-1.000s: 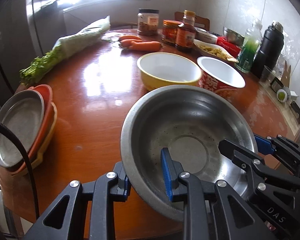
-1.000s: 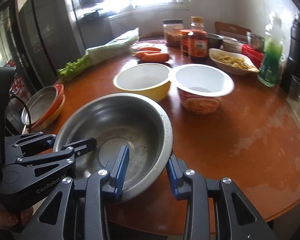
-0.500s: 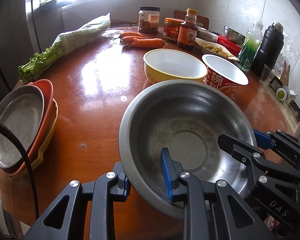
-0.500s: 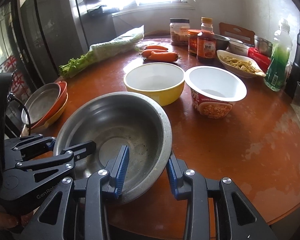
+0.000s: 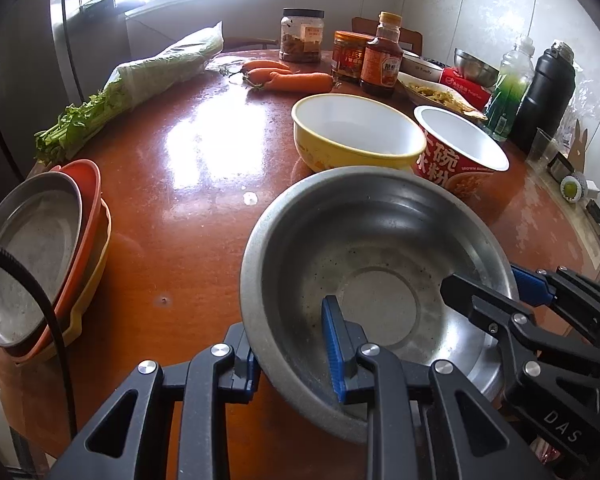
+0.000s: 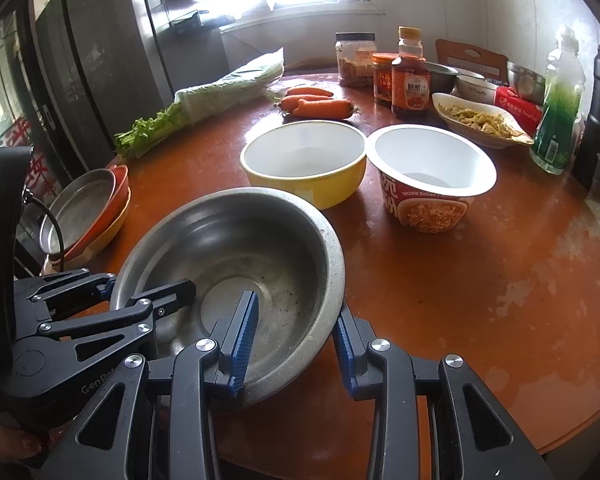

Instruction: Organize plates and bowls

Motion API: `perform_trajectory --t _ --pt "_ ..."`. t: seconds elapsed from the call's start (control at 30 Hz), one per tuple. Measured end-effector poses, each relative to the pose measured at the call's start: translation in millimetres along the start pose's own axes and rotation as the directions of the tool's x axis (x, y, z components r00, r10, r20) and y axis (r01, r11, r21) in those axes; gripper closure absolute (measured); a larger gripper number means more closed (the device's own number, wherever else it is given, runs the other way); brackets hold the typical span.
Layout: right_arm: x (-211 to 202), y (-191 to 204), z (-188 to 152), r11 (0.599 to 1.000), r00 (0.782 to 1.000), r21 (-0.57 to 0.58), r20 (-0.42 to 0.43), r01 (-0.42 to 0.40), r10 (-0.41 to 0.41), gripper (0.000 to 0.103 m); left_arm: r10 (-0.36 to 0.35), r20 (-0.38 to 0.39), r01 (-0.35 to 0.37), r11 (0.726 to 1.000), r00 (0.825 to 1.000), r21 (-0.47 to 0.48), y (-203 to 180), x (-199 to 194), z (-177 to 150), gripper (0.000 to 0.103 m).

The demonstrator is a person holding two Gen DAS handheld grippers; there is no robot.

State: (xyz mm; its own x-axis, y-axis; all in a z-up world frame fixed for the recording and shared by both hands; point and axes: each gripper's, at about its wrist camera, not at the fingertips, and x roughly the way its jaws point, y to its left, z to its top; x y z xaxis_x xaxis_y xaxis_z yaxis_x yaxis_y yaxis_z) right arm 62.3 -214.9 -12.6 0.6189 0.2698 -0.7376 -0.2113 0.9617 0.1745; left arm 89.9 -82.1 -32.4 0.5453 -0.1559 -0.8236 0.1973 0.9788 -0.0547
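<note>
A large steel bowl (image 5: 380,248) (image 6: 236,248) is held above the near part of the round red-brown table (image 5: 188,208). My left gripper (image 5: 292,360) is shut on its near-left rim, one finger inside and one outside. My right gripper (image 6: 296,332) is shut on its near-right rim the same way. A yellow bowl (image 5: 356,136) (image 6: 306,160) and a red paper noodle bowl (image 5: 460,148) (image 6: 430,176) stand just beyond it. A stack of plates, steel on orange on yellow (image 5: 40,252) (image 6: 88,212), sits at the table's left edge.
At the back of the table lie bagged celery (image 5: 140,84), carrots (image 5: 288,76), jars and a sauce bottle (image 5: 380,56), a dish of food (image 6: 480,120), a green bottle (image 6: 560,108) and a black flask (image 5: 544,92). A fridge stands left.
Both grippers have lifted the steel bowl and carried it toward the yellow bowl. The grip is unchanged.
</note>
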Motion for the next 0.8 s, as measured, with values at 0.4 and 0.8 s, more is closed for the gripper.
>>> perform_trajectory --t 0.4,0.8 --pt "-6.4 -8.8 4.9 0.996 0.998 0.063 0.014 -0.060 0.060 0.058 0.035 0.006 -0.035 0.999 0.999 0.008 0.5 -4.4 4.0 0.057" --pt "-26.2 -12.4 28.4 0.995 0.993 0.077 0.100 -0.065 0.057 0.042 0.033 0.071 -0.033 0.999 0.997 -0.005 7.8 -34.5 15.3 0.045"
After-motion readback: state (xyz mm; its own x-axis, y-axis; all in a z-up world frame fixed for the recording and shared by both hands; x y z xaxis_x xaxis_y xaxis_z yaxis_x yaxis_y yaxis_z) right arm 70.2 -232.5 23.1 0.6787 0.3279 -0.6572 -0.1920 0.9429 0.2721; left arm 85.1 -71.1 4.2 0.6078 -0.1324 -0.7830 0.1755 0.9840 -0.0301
